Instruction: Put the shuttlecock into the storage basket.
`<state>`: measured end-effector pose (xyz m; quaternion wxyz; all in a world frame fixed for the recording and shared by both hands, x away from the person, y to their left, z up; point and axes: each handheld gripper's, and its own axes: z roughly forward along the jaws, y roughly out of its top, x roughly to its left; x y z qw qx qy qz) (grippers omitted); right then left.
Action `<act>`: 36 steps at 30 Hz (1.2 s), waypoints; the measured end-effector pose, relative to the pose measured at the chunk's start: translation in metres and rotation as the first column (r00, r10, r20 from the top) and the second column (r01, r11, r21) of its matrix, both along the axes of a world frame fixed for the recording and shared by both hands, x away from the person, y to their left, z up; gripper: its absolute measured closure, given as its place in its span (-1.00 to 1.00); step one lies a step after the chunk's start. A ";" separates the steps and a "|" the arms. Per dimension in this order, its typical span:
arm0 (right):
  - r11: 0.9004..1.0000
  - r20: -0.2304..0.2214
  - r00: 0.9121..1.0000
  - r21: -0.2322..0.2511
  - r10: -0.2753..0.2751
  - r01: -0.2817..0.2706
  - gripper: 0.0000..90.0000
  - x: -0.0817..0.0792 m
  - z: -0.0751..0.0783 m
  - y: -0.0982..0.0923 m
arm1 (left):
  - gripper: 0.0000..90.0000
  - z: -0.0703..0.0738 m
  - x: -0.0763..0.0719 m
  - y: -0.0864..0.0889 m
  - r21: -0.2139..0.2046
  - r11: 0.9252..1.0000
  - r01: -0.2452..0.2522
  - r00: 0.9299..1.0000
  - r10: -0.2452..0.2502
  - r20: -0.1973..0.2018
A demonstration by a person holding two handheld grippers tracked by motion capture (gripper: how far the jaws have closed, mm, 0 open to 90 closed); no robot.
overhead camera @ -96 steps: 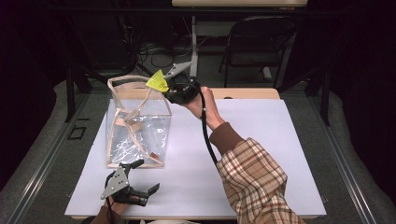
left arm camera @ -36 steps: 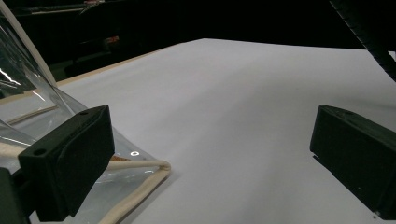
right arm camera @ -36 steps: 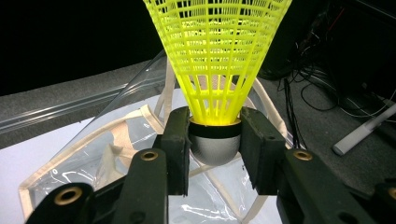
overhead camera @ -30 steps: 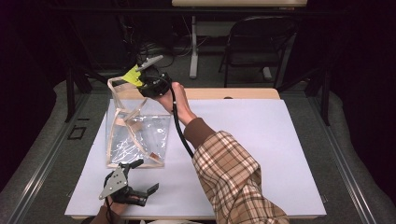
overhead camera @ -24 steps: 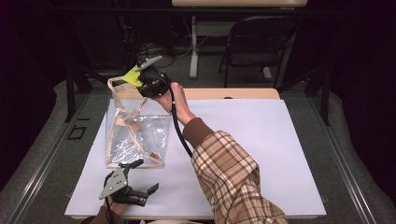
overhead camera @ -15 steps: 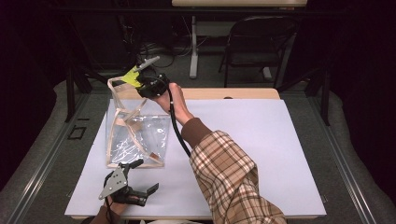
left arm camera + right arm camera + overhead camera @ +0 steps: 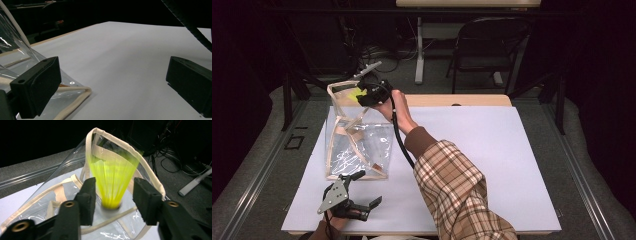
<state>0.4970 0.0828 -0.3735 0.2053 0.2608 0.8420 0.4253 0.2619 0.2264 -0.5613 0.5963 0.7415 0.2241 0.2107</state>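
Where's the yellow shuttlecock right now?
In the right gripper view, the yellow shuttlecock sits between the right gripper's just-opened jaws, blurred, over the clear bag's open top. From the high view it is at the bag's far rim, left side.

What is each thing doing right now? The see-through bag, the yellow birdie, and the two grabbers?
Clear plastic bag: upright on the table, top open.
Yellow shuttlecock: blurred, between the jaws over the bag's mouth, pads clear of it.
Right gripper: above the bag's mouth, jaws have just been opening, apart.
Left gripper: low by the bag's near bottom edge, jaws wide open, empty.
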 end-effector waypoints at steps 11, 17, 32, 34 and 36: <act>1.000 -0.016 1.000 0.021 -0.005 0.006 -0.36 -0.006 0.009 -0.028 | -1.00 0.000 0.001 -0.001 0.005 1.000 0.006 1.000 -0.006 -0.002; 1.000 -0.024 1.000 0.018 0.011 -0.011 -0.59 -0.013 0.009 -0.044 | -1.00 0.000 0.002 -0.003 0.007 1.000 0.002 1.000 -0.002 -0.002; 0.999 -0.049 0.998 0.008 0.050 -0.050 -0.82 -0.025 0.004 -0.068 | -1.00 0.000 0.003 -0.003 0.013 1.000 -0.003 1.000 0.004 -0.008; 0.999 -0.052 0.997 0.005 0.051 -0.051 -0.83 -0.027 0.004 -0.071 | -1.00 0.000 0.003 -0.003 0.012 1.000 -0.004 1.000 0.004 -0.008; 0.998 -0.049 0.997 0.003 0.058 -0.058 -0.84 -0.030 0.003 -0.073 | -1.00 0.000 0.003 -0.004 0.012 1.000 -0.003 1.000 0.004 -0.006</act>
